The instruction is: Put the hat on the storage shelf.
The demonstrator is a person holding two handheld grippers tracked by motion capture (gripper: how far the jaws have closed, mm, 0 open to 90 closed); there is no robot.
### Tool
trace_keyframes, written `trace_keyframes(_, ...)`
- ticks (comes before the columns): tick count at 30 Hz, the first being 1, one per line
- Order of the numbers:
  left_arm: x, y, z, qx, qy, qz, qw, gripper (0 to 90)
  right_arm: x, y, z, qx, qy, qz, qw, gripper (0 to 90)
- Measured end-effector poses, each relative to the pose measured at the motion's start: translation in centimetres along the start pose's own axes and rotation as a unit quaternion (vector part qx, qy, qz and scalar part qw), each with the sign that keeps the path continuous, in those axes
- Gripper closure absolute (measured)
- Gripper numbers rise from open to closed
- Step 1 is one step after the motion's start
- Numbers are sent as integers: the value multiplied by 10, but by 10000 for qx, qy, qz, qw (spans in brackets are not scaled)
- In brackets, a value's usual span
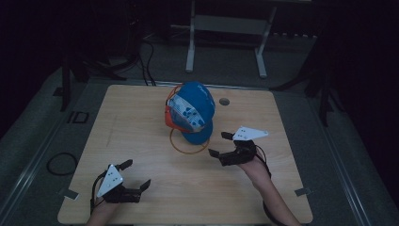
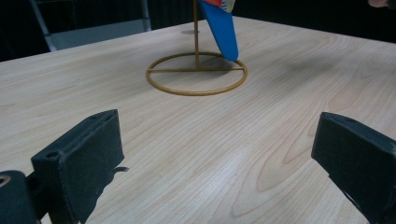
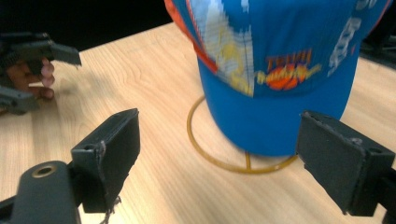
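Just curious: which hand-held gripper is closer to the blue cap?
The right hand-held gripper, just beside the cap. The left hand-held gripper sits farther back near the table's front edge.

Bare table (image 1: 141, 136) flanks the cap (image 1: 190, 106) on its stand (image 1: 188, 146), seemingly unobstructed.

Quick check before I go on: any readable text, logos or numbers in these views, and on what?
Cap on the gold wire stand: orange lettering above an orange emblem, upside down in the right gripper view and too blurred to read.
Cap, side panel: white marks, blurred, unreadable.
Grey plates on the right gripper and left gripper: small dots, no text.
Table: none.
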State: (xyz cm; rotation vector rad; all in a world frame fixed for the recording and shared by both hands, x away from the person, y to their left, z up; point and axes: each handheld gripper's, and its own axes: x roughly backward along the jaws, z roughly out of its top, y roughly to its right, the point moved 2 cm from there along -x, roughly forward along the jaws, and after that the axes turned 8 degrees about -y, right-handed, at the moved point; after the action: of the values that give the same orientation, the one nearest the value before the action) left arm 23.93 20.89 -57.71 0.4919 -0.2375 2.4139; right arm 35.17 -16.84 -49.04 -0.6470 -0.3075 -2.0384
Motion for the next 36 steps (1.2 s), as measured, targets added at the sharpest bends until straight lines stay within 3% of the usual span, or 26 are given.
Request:
trace_keyframes(13,-1,0,-1,10,-27,-36,10000,25,-8,-4,-41,31,-235,323,9992,140)
trace_keyframes(20,-1,0,-1,16,-26,-33,10000,25,-6,-1,-64,73,-342,121,9993,141)
trace_keyframes(24,-1,0,-1,17,-20,-31,10000,24,-4,1,-73,47,-407,127,9991,142)
trace_keyframes(27,-1,0,-1,12,-19,-39,10000,24,-1,4,-85,-123,-484,154,9986,142)
trace_keyframes(36,-1,1,-1,-5,-37,-31,10000,25,5,11,-101,-246,-525,-7,9983,141)
